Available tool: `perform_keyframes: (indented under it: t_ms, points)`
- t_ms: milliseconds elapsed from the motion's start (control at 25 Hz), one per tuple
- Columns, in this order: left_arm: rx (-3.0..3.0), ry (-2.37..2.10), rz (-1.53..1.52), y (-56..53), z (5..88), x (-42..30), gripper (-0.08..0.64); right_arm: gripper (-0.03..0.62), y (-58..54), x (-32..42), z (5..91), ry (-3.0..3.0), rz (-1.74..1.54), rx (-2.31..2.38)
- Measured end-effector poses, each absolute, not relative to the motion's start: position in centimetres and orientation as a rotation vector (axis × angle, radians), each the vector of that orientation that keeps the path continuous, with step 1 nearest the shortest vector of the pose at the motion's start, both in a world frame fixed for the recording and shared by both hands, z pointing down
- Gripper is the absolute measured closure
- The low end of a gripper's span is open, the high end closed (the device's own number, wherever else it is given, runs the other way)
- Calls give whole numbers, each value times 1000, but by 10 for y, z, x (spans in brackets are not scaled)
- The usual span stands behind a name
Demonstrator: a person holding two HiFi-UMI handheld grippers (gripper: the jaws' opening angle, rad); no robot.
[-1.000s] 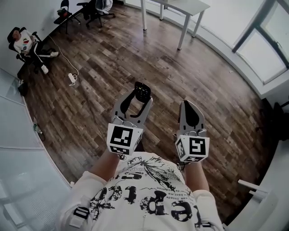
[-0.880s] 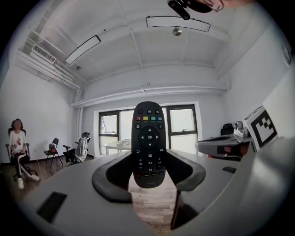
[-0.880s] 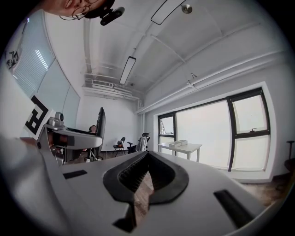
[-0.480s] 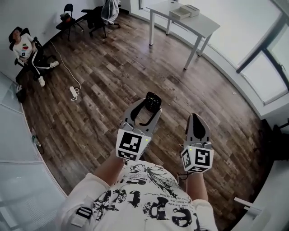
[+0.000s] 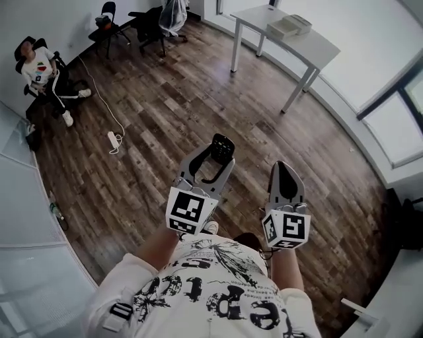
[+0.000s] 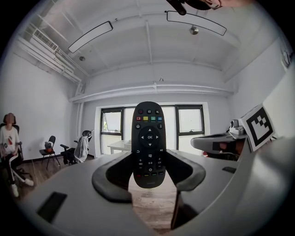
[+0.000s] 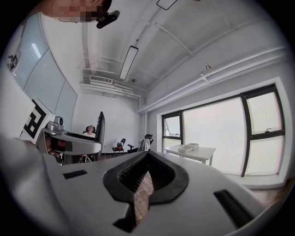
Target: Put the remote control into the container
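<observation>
A black remote control (image 5: 222, 148) stands upright between the jaws of my left gripper (image 5: 210, 153), held above the wooden floor. In the left gripper view the remote (image 6: 148, 143) shows its buttons, and the left gripper (image 6: 148, 173) is shut on its lower end. My right gripper (image 5: 283, 166) is level with it to the right, shut with nothing in it; its tips (image 7: 146, 159) meet. A white box-like container (image 5: 288, 26) sits on a white table (image 5: 317, 47) far ahead; the right gripper view also shows the container (image 7: 188, 148).
A person sits in a chair (image 5: 39, 66) at the far left wall. A power strip with a cable (image 5: 112, 138) lies on the floor. Office chairs (image 5: 158, 20) stand at the back. A glass partition runs along the left, windows along the right.
The view has moved forward across the floor, so the white table with the box now shows more fully. Both grippers keep their pose, and the left still holds the remote.
</observation>
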State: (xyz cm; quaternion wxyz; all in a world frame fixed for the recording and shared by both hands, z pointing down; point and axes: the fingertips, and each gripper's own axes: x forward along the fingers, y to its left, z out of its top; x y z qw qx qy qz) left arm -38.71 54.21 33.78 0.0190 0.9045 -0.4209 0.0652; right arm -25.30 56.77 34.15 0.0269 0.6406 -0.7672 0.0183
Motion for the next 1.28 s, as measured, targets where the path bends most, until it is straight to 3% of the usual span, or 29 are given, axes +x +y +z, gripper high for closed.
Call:
perform_keyframes:
  t_ms: [400, 1000, 1280]
  points:
    - [2794, -1338, 221, 469, 347, -322, 328, 591, 485, -193, 353, -2424, 89, 1940]
    - [2762, -1472, 210, 343, 327, -152, 328, 591, 348, -24, 341, -2546, 95, 1833]
    - [2771, -1438, 263, 308, 336, -114, 328, 591, 307, 5, 344, -2599, 132, 1837]
